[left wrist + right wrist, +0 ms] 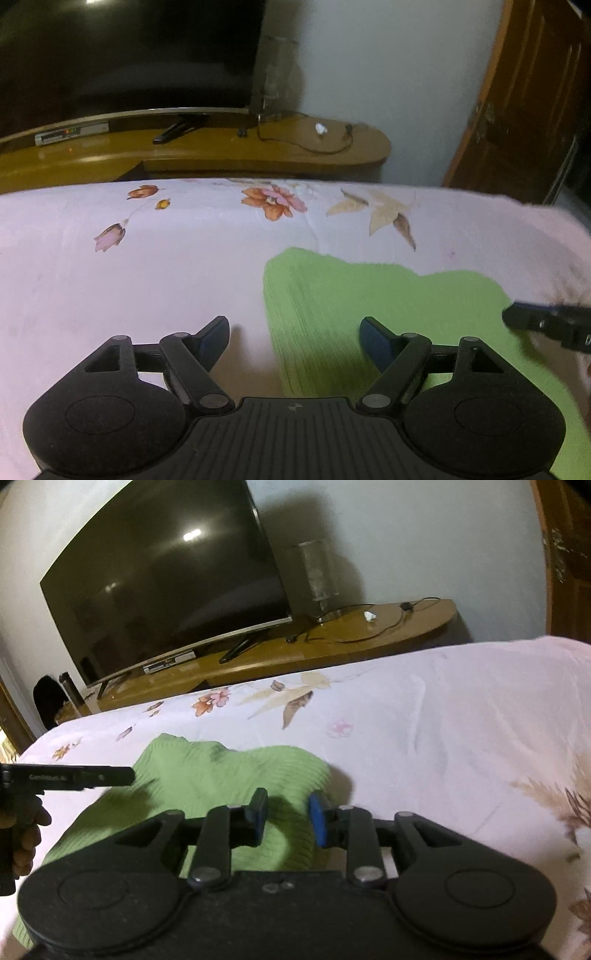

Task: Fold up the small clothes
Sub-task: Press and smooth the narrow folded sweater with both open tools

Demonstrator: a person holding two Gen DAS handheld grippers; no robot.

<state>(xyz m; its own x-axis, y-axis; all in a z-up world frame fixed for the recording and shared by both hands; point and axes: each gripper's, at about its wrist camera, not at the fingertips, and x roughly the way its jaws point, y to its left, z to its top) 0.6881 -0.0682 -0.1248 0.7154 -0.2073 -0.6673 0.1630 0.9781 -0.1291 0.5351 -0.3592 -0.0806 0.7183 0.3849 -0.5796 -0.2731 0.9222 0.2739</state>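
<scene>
A small light-green ribbed garment (369, 306) lies spread on the floral bed sheet (129, 280). My left gripper (295, 339) is open, its jaws wide apart, straddling the garment's left edge just above it. My right gripper (286, 819) is open over the garment's right part (229, 775), with green cloth showing between the blue pads; whether they touch it I cannot tell. The right gripper also shows at the right edge of the left wrist view (546, 323). The left gripper shows at the left of the right wrist view (74, 775), held by a hand.
A wooden TV stand (221, 151) with a large dark television (166, 583), cables and a clear container (314, 576) stands beyond the bed's far edge. A wooden door (535, 92) is at the right. The sheet extends left (74, 295) and right (461, 738) of the garment.
</scene>
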